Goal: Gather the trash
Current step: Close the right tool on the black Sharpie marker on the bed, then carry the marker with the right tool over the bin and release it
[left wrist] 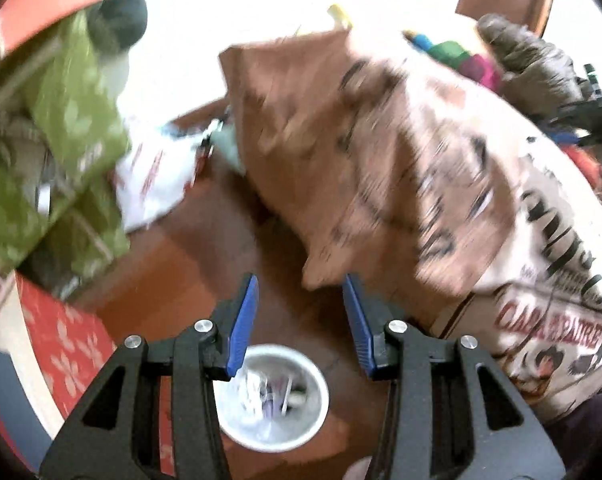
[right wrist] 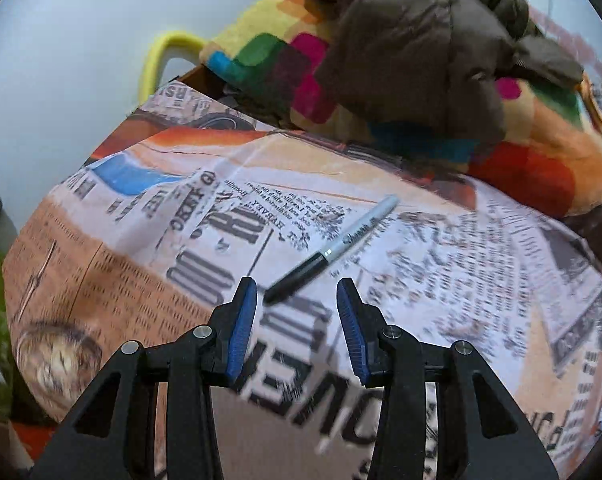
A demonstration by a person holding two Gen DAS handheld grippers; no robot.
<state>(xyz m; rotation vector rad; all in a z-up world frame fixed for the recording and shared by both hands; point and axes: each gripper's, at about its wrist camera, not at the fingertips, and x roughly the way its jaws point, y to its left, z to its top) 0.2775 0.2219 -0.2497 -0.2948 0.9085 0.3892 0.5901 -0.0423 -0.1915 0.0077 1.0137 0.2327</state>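
Note:
In the left wrist view my left gripper [left wrist: 301,312] is open and empty above a white bin [left wrist: 271,398] on the wooden floor that holds crumpled scraps. A crumpled white wrapper [left wrist: 157,176] lies further off on the floor. In the right wrist view my right gripper [right wrist: 297,312] is open and empty over a newspaper-print cover [right wrist: 261,216]. A black and grey Sharpie marker [right wrist: 333,248] lies on that cover just ahead of the fingertips, its cap end near the left finger [right wrist: 243,320].
A newspaper-print covered bed or box [left wrist: 381,160] fills the right of the left wrist view. A green patterned bag [left wrist: 69,128] and a red patterned mat [left wrist: 65,344] are at the left. A multicoloured blanket [right wrist: 381,92] and a dark jacket [right wrist: 421,40] lie behind the marker.

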